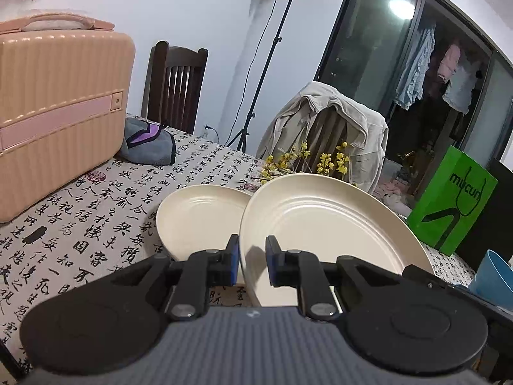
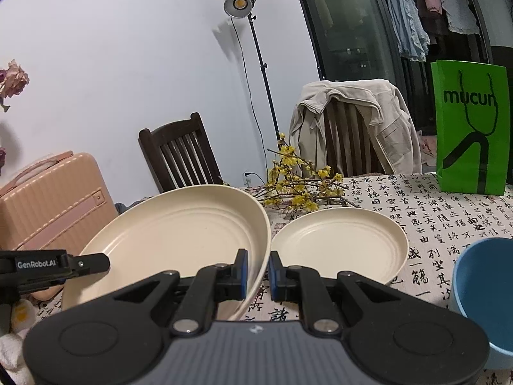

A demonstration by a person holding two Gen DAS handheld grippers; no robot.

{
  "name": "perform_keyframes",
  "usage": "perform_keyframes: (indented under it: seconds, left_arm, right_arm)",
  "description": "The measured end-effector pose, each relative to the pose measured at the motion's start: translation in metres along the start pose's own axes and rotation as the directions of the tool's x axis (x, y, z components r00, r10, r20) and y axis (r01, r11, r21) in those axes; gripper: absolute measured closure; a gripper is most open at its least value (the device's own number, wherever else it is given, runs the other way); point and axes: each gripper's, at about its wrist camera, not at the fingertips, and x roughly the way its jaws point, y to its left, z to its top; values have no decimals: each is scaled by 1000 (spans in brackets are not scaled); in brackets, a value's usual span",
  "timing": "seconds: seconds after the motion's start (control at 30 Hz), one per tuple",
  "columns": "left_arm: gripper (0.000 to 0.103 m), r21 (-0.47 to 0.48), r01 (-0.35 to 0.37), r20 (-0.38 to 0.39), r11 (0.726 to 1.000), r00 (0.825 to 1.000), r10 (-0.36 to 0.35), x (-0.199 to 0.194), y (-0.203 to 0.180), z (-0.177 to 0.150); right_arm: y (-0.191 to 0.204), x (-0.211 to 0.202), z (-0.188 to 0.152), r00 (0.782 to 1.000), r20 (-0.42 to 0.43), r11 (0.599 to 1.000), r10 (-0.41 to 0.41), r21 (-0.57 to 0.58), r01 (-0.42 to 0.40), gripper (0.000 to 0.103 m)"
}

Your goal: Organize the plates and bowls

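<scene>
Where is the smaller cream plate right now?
In the right wrist view the smaller cream plate lies flat on the tablecloth, right of the large plate, with the yellow flowers behind it and the blue bowl at its right.

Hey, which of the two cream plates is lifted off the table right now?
The larger cream plate, tilted and pinched at opposite rims by the left gripper and right gripper. The smaller cream plate lies flat on the tablecloth beside it.
</scene>
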Motion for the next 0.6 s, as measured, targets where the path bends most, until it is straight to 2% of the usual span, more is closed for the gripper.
perform_keyframes:
  seconds: [0.6]
  left_arm:
    - [86, 25, 27, 38, 999, 999, -28, -42, -7, -15]
  right_arm:
    - [1, -41, -15, 1000, 28, 1000, 5, 14, -6, 90]
